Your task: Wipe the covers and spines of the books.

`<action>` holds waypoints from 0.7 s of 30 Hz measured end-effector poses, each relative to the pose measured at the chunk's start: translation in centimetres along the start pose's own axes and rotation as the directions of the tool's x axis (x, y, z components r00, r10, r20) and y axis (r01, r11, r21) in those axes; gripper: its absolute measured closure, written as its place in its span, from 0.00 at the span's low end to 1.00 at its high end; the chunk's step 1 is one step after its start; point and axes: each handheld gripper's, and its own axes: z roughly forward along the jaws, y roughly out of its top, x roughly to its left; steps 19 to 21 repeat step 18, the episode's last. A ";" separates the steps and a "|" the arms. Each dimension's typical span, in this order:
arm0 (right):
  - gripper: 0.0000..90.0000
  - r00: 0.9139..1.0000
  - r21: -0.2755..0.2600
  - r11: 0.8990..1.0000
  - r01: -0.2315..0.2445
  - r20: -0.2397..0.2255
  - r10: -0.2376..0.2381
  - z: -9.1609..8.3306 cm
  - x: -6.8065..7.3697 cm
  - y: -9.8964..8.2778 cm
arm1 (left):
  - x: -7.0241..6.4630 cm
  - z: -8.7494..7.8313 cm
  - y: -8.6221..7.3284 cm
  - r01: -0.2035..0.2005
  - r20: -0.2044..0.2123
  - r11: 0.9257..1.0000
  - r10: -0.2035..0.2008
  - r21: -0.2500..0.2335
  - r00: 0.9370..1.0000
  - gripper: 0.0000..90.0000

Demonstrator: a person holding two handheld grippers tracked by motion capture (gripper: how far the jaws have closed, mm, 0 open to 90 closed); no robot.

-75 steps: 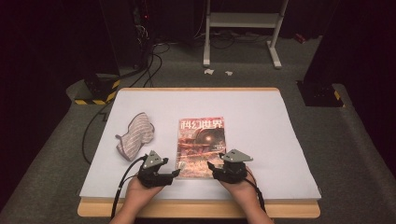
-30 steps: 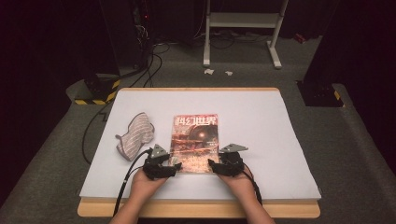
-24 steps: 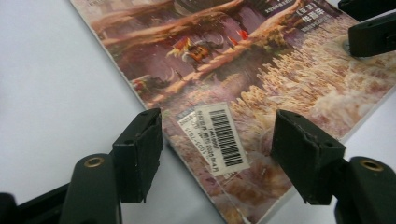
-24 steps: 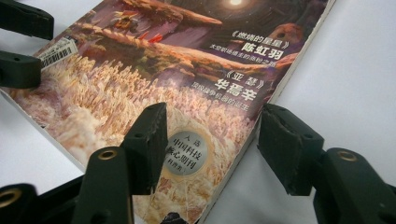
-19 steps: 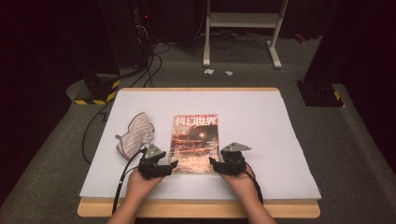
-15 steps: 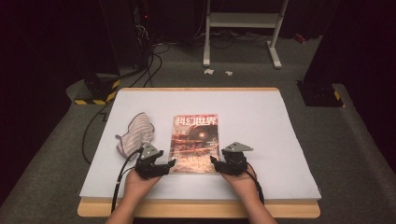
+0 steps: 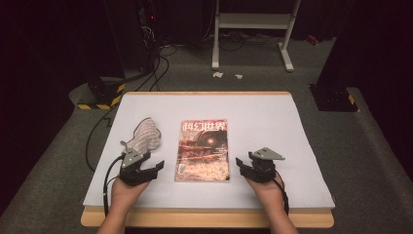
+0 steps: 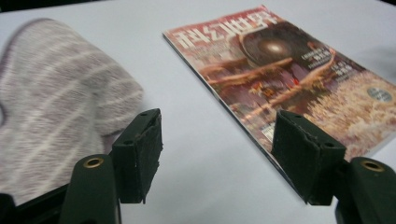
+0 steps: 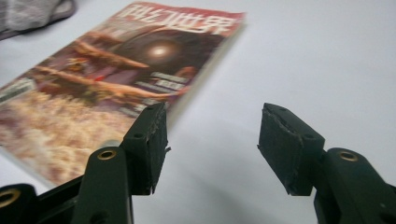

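High view is showing the magazine (image 7: 203,150) lying flat mid-surface (image 7: 302,146), apparently already placed; left gripper (image 7: 155,168) and right gripper (image 7: 242,165) are flanking it, fingers open and gripping nothing.

The magazine (image 7: 203,150) lies flat mid-table, and I have bare white table (image 7: 302,126) all along its right side and beyond its far edge. On its left the striped cloth (image 7: 144,136) lies near, leaving me only a narrow strip of open surface between them.
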 end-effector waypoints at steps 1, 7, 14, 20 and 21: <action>0.47 1.000 -0.009 1.000 -0.002 0.019 0.002 -0.4 -0.5 -0.1 | 0.2 -0.2 0.1 0.004 -0.004 1.000 -0.004 -0.004 1.000 0.37; 0.46 0.993 -0.038 0.998 -0.050 0.109 0.054 -2.5 -3.7 -0.9 | 1.1 -0.5 0.1 0.023 -0.019 1.000 -0.023 -0.013 1.000 0.37; 0.46 0.990 -0.038 0.997 -0.060 0.125 0.064 -2.7 -4.2 -1.2 | 1.0 -0.2 0.1 0.021 -0.018 1.000 -0.021 -0.006 1.000 0.37; 0.46 0.990 -0.032 0.998 -0.058 0.124 0.061 -2.5 -4.1 -1.2 | 1.1 -0.3 0.0 0.026 -0.018 1.000 -0.026 -0.004 1.000 0.37; 0.46 0.990 -0.032 0.998 -0.058 0.124 0.061 -2.5 -4.1 -1.2 | 1.1 -0.3 0.0 0.026 -0.018 1.000 -0.026 -0.004 1.000 0.37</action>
